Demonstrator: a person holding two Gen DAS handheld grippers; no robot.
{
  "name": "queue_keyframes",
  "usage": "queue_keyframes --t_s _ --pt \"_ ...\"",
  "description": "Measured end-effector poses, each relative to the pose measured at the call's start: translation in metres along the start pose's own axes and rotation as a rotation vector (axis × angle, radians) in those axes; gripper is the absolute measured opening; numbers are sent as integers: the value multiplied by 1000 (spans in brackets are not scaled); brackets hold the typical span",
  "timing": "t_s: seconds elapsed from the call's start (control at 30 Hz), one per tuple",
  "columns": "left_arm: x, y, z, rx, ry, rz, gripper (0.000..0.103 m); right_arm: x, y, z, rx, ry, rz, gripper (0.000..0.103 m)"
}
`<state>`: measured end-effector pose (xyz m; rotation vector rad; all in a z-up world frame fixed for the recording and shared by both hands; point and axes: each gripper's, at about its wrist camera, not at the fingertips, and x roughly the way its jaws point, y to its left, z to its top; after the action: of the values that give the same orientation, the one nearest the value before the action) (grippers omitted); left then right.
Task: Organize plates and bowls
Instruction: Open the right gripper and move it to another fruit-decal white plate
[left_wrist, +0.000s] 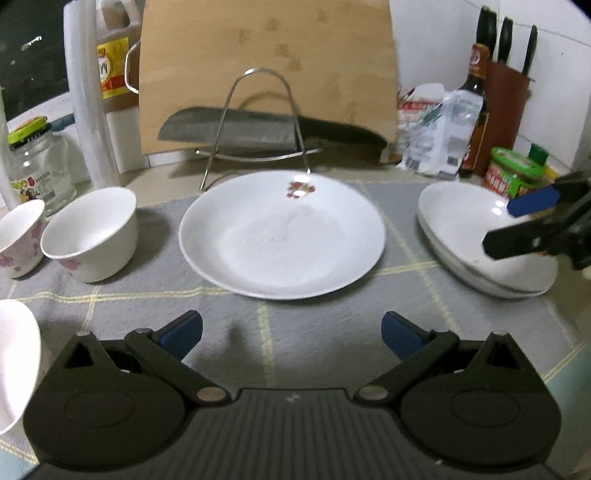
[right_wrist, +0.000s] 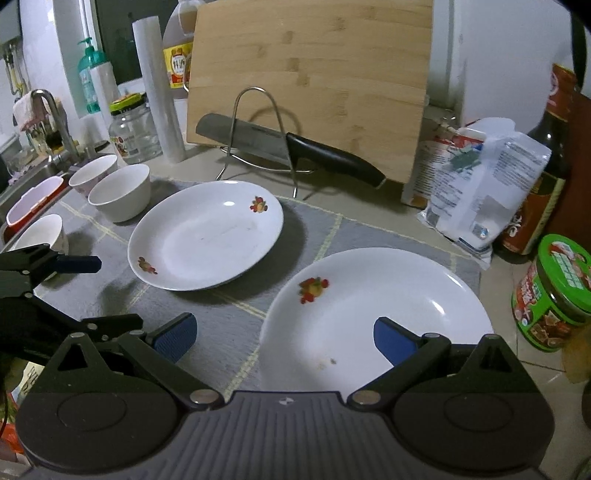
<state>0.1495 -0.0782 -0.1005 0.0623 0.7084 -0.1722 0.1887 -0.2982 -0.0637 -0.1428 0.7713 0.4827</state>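
Note:
A white plate with a small fruit print (left_wrist: 282, 236) lies on the grey mat straight ahead of my left gripper (left_wrist: 291, 330), which is open and holds nothing. To the right sits a stack of white plates (left_wrist: 480, 240). My right gripper (left_wrist: 513, 225) hovers open over that stack. In the right wrist view the right gripper (right_wrist: 284, 338) is open, one blue pad above the near plate (right_wrist: 373, 310) and one beside its rim. The single plate (right_wrist: 207, 236) lies further left. White bowls (left_wrist: 92, 232) (left_wrist: 18, 240) stand at the left, another one (left_wrist: 14, 362) closer in.
A wire plate rack (left_wrist: 258, 122) stands behind the mat with a knife (right_wrist: 332, 157) lying through it and a bamboo cutting board (left_wrist: 266, 66) leaning behind. Jars, bottles and bags (right_wrist: 476, 184) crowd the right side. A glass jar (left_wrist: 37, 173) and a sink (right_wrist: 33, 173) are on the left.

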Motion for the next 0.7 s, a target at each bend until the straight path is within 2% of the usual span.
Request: queue_keyframes --t_s 0.23,0.5,0.7 --pt "18 14 -1 30 15 -16 102 13 16 13 -8 23 -23 103" --pt "35 23 -1 31 39 -52 102 28 26 26 -17 48 3 103" --pt "42 20 0 62 28 -42 102 42 27 36 -40 64 22 103"
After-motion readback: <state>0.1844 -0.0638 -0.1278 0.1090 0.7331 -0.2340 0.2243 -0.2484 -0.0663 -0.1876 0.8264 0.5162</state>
